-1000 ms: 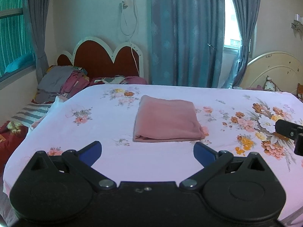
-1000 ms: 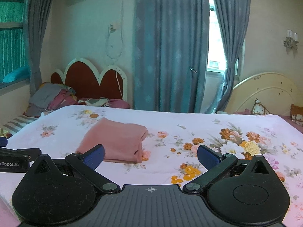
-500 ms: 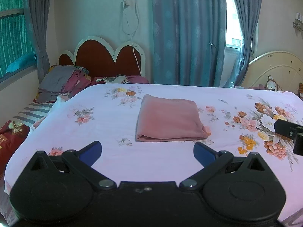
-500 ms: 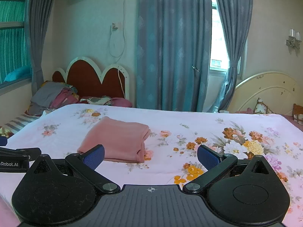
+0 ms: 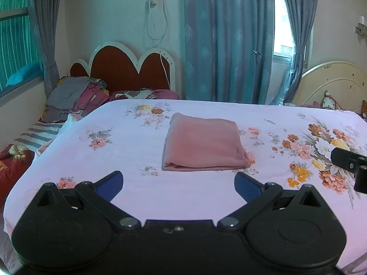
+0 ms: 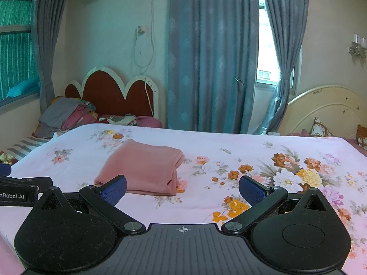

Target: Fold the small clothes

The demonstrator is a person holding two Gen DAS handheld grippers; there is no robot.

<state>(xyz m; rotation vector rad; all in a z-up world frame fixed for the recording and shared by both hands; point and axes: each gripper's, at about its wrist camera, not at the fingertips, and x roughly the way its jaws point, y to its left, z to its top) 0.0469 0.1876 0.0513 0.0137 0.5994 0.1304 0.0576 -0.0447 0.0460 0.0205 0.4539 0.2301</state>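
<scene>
The left claw (image 5: 179,182) is spread wide, its blue-padded fingers (image 5: 110,181) far apart and holding nothing. It hangs above the near part of the bed (image 5: 114,151), which is covered in a pale pink flowered sheet. Straight ahead of it, just beyond the fingertips and roughly centred between them, lies the folded pink cloth (image 5: 203,145), flat on the sheet, its folded edge facing the claw.

The right claw (image 6: 182,190) is likewise wide open and empty. From it the same cloth (image 6: 144,167) lies ahead and to the left, beyond the left finger (image 6: 113,189), which overlaps the cloth's near corner in this view; whether it touches cannot be told. The left claw's black body shows at the left edge, near the cloth.

Farther off, past the bed's far-left corner, a pile of clothes (image 5: 71,98) sits before a red headboard (image 5: 128,68), with blue curtains (image 5: 227,39) behind.
</scene>
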